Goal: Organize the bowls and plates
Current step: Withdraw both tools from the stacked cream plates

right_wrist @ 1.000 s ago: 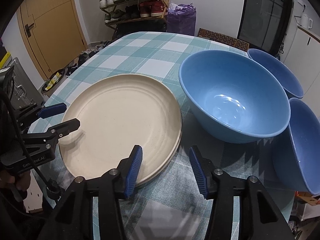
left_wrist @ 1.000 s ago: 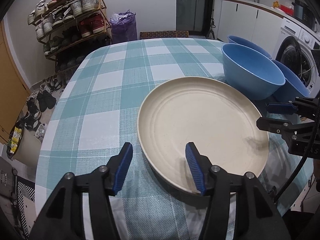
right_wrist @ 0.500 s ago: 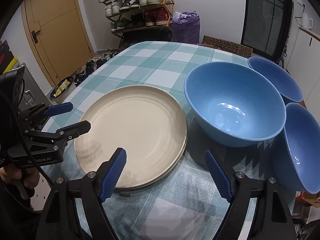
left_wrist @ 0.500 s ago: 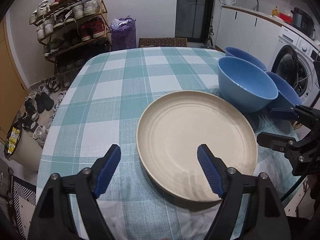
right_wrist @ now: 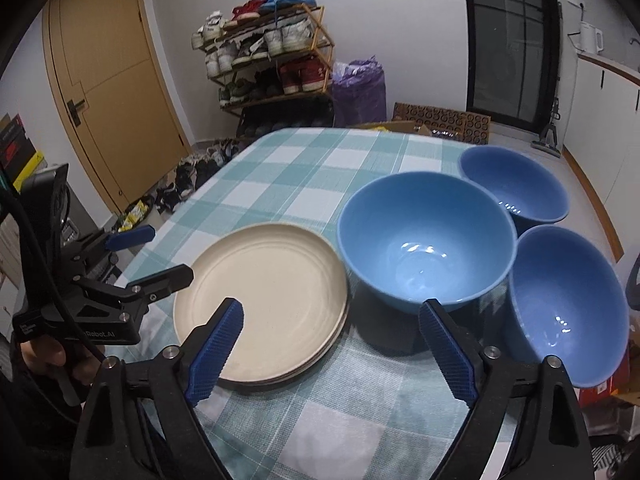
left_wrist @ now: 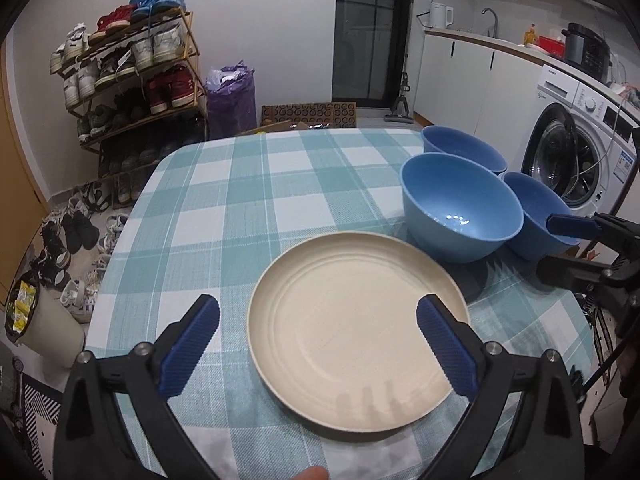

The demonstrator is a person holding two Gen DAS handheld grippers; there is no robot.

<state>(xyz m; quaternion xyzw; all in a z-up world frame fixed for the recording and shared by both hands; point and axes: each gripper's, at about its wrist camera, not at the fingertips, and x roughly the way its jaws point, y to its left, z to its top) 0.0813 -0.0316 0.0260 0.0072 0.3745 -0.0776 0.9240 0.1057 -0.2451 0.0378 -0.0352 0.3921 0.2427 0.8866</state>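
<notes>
A stack of cream plates [left_wrist: 356, 328] [right_wrist: 264, 304] lies on the checked tablecloth near the front edge. Beside it stands a large light-blue bowl [left_wrist: 460, 216] [right_wrist: 424, 240], with two darker blue bowls [left_wrist: 464, 148] [left_wrist: 536, 212] behind and to its right. My left gripper [left_wrist: 318, 312] hovers above the plates' near rim. Its jaws are opening wide and touch nothing. My right gripper [right_wrist: 332, 312] hangs over the gap between plates and big bowl, its jaws also opening and empty. Each gripper shows in the other's view [left_wrist: 560, 246] [right_wrist: 156, 256].
The teal-and-white tablecloth [left_wrist: 240, 208] covers the table, bare at the far left. A shoe rack [left_wrist: 132, 76], a purple bag [left_wrist: 232, 96] and a washing machine [left_wrist: 580, 148] stand around it. The right-hand dark bowl [right_wrist: 568, 300] sits at the table's right edge.
Both grippers' jaws have spread wide and both have lifted up and back from the plates' rim. The plates and bowls stay where they were.
</notes>
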